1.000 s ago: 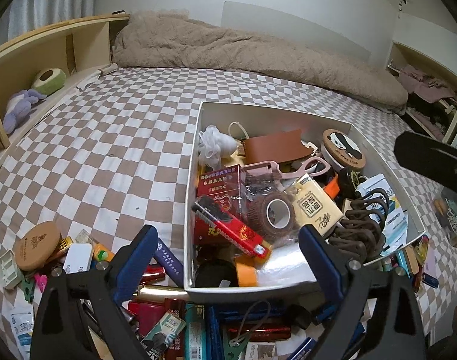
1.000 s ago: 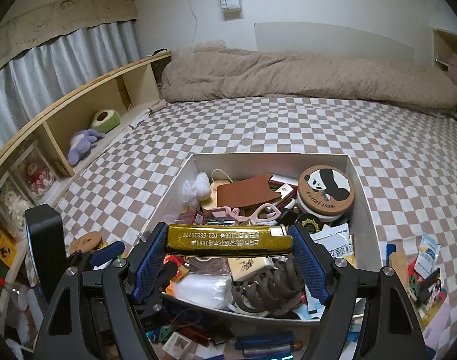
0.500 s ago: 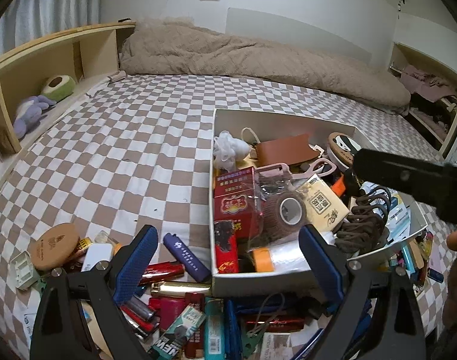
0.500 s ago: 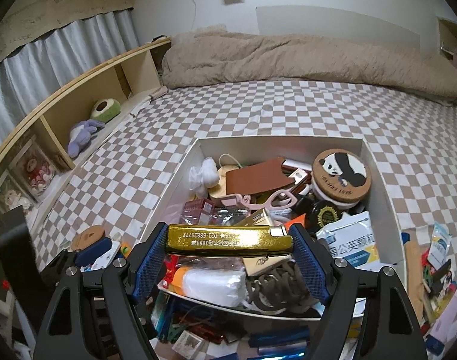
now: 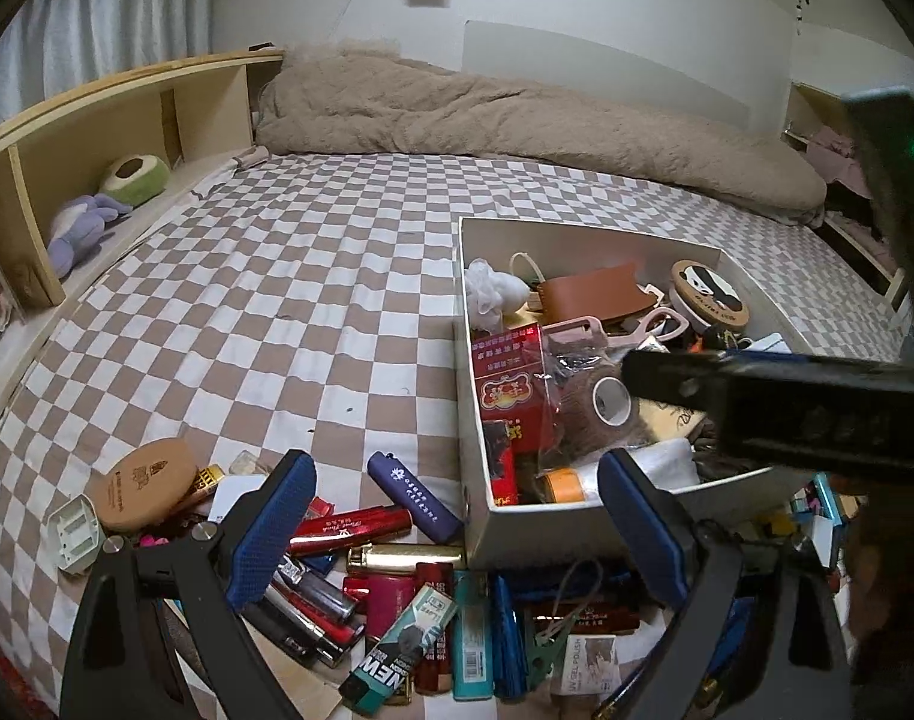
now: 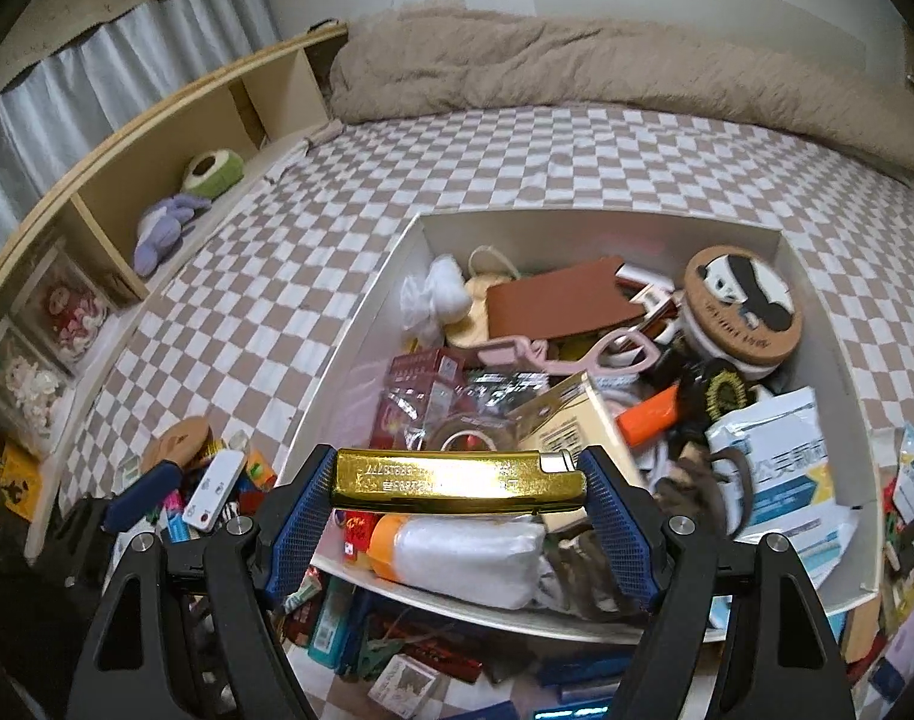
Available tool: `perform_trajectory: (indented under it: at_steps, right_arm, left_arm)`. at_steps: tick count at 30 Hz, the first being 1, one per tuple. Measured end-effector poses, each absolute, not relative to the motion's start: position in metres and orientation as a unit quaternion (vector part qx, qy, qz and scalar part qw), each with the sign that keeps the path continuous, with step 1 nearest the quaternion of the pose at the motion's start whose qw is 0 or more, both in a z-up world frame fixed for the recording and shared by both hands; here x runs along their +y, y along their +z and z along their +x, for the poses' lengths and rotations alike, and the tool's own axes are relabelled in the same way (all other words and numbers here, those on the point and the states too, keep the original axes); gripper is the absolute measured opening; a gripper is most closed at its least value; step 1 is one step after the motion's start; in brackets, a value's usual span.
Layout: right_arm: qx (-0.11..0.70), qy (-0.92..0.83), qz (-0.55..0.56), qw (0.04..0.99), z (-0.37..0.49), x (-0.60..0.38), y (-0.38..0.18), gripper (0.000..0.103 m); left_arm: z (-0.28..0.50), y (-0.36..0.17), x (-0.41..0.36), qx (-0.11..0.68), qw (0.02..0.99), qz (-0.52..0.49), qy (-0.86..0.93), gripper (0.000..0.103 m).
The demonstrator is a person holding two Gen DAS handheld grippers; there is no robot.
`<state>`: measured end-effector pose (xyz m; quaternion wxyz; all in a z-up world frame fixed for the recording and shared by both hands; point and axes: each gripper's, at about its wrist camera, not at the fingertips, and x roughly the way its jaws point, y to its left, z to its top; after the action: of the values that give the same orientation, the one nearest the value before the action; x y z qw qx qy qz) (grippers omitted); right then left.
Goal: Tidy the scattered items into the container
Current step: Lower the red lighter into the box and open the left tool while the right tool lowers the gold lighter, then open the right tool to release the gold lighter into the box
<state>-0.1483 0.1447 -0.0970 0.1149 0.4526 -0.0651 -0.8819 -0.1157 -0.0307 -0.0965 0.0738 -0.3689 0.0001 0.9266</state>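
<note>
A white box (image 6: pixel 373 300) on the checkered bed is packed with items: a panda tin (image 6: pixel 742 306), a brown wallet (image 6: pixel 562 300), red cartons, a tape roll. My right gripper (image 6: pixel 457 483) is shut on a gold lighter (image 6: pixel 457 480), held crosswise above the box's near edge. My left gripper (image 5: pixel 457 516) is open and empty above a pile of lighters (image 5: pixel 361 531) in front of the box (image 5: pixel 475 480). The right gripper's dark body (image 5: pixel 787 396) crosses the left wrist view over the box.
More scattered items lie at the box's front and right side, among them a round wooden lid (image 5: pixel 142 483) and a blue lighter (image 5: pixel 412 495). A wooden shelf (image 5: pixel 97 120) with plush toys runs along the left. A beige duvet (image 5: pixel 517 114) lies at the back.
The right gripper has carried the gold lighter forward and lower over the box. The left gripper has pulled back and to the left, so the loose lighters now show between its fingers.
</note>
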Motion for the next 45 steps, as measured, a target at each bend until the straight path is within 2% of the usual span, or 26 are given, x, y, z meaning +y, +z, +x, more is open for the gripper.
perform_trajectory:
  at_steps: [14,23,45]
  right_arm:
    - [-0.069,-0.858,0.498,0.101,-0.159,0.125,-0.111,0.081]
    - [-0.039,-0.851,0.516,0.089,-0.161,0.118,-0.113,0.081]
    - [-0.028,-0.857,0.511,0.063,-0.156,0.123,-0.102,0.083]
  left_arm:
    - [-0.109,-0.099,-0.027,0.004,0.089,-0.371,0.925,0.096]
    - [-0.108,-0.097,-0.035,-0.008,0.088,-0.369,0.925,0.096]
    - [-0.106,-0.099,-0.037,-0.011,0.096,-0.371,0.923,0.096]
